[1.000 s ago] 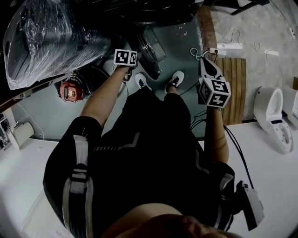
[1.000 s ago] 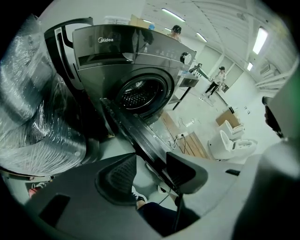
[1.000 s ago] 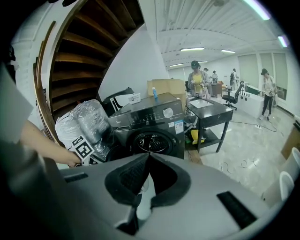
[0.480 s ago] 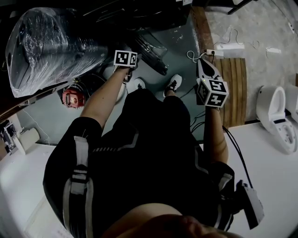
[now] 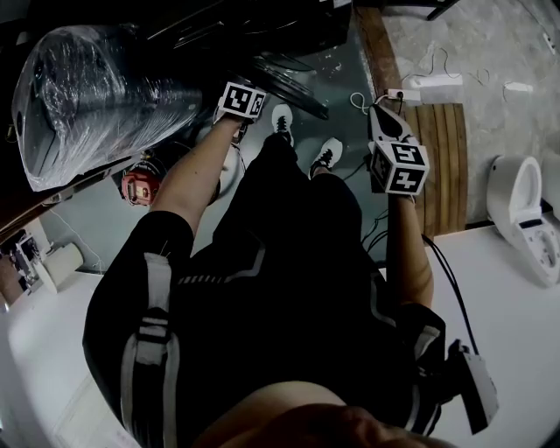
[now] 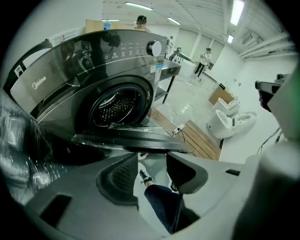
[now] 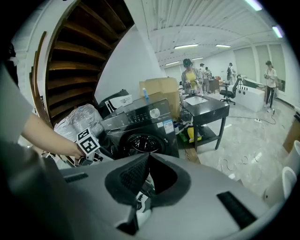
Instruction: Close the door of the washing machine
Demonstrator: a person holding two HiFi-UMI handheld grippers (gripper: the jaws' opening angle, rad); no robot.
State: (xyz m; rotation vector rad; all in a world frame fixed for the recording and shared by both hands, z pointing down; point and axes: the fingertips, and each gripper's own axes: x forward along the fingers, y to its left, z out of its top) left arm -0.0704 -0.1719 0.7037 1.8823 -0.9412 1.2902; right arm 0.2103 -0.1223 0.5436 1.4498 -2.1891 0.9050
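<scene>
The dark grey washing machine (image 5: 262, 26) stands at the top of the head view. Its round door (image 5: 289, 83) hangs partly open. In the left gripper view the door (image 6: 136, 139) runs edge-on across the frame below the drum opening (image 6: 117, 105). My left gripper (image 6: 152, 161) is open, its tips just short of the door's edge, with nothing between them; a shoe and a leg show through the gap. In the head view the left gripper (image 5: 248, 94) is beside the door. My right gripper (image 5: 381, 115) hangs apart at the right, shut on nothing (image 7: 149, 158).
A plastic-wrapped bundle (image 5: 96, 87) lies left of the machine, a red object (image 5: 138, 185) below it. Wooden boards (image 5: 442, 166), a power strip with cable (image 5: 398, 94) and a white toilet (image 5: 525, 219) are at the right. A black metal table (image 7: 204, 110) and several people stand beyond.
The door has swung toward the machine's front. My left gripper has moved forward with it, and the person's foot has stepped closer. The right gripper has barely moved.
</scene>
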